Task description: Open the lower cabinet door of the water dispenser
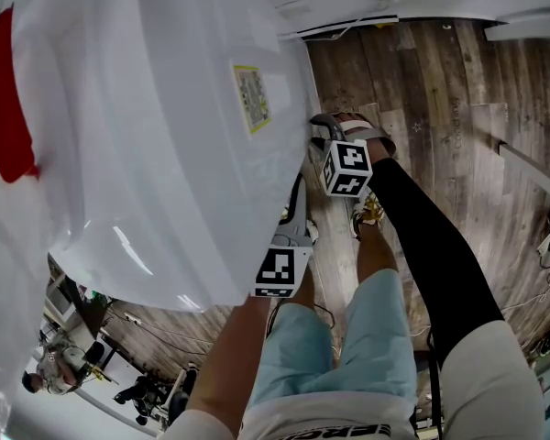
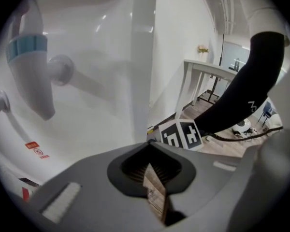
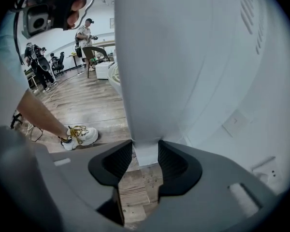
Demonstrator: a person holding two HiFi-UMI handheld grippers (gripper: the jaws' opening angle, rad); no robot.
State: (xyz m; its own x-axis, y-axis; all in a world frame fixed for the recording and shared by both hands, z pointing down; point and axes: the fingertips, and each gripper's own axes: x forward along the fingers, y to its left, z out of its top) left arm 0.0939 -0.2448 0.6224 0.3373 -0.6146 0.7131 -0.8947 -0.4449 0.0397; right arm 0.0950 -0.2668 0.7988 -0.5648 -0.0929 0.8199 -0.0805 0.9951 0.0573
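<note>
The white water dispenser (image 1: pixel 156 126) fills the left of the head view, with a yellow label on its top. In the right gripper view, my right gripper (image 3: pixel 145 156) is shut on the bottom edge of a tall white door panel (image 3: pixel 154 71), which stands between its two dark pads. In the head view that gripper (image 1: pixel 323 131) sits at the dispenser's right flank on a black-sleeved arm. My left gripper (image 2: pixel 152 170) is shut with nothing in it; only wood floor shows through the slit. It points at the white panel's edge (image 2: pixel 142 57). In the head view this gripper (image 1: pixel 293 227) sits below the right one.
Wood floor (image 1: pixel 440 90) lies to the right of the dispenser. My feet in white shoes (image 3: pixel 79 135) stand close beside it. People (image 3: pixel 87 33) and furniture are far back in the room. A white table (image 2: pixel 203 69) stands beyond the right arm. Cables (image 1: pixel 532 291) lie on the floor.
</note>
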